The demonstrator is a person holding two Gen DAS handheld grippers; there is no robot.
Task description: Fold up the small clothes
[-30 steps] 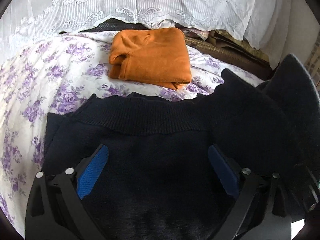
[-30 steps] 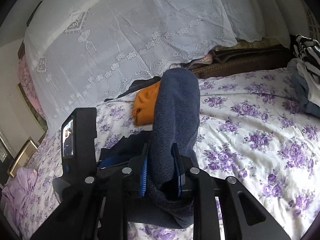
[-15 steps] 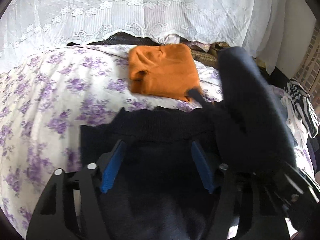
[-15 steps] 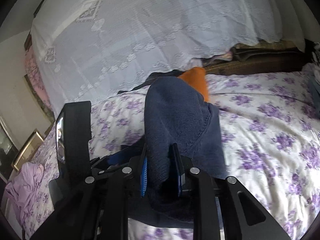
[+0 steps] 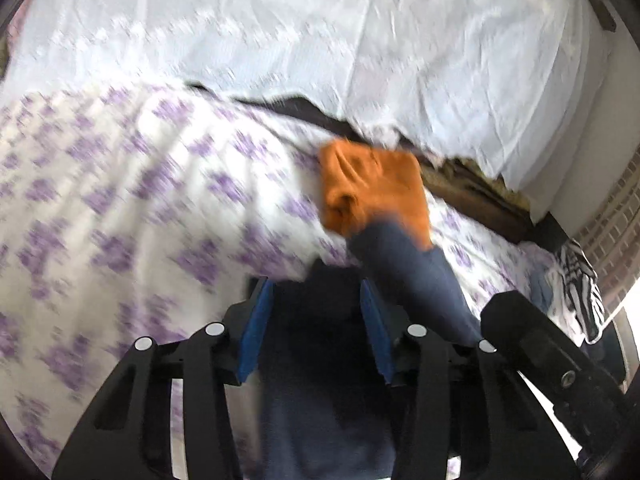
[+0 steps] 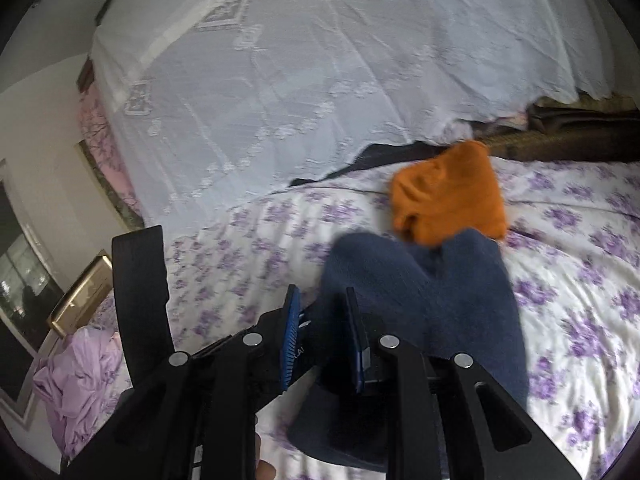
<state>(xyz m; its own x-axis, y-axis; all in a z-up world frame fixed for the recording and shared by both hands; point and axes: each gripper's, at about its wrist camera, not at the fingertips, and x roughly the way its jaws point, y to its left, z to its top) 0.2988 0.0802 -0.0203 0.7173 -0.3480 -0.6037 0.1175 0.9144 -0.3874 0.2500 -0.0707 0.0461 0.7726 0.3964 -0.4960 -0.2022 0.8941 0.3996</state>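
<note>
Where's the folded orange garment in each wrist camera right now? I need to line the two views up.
Left wrist: the folded orange garment sits right of centre at mid-height on the floral bedsheet, just past the tip of the navy garment.
Right wrist: the same garment lies right of centre, above the navy garment.
Shared landmark: the white lace cover whose edge hangs just behind it.

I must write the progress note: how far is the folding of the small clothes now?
Done: an orange garment lies folded on the flowered bedsheet. In hand: a navy sweater is clamped in the right tool and sits between the pads of the left tool, whose jaws have just been closing. Left: finishing that fold, then the striped clothes at the bed's edge.
</note>
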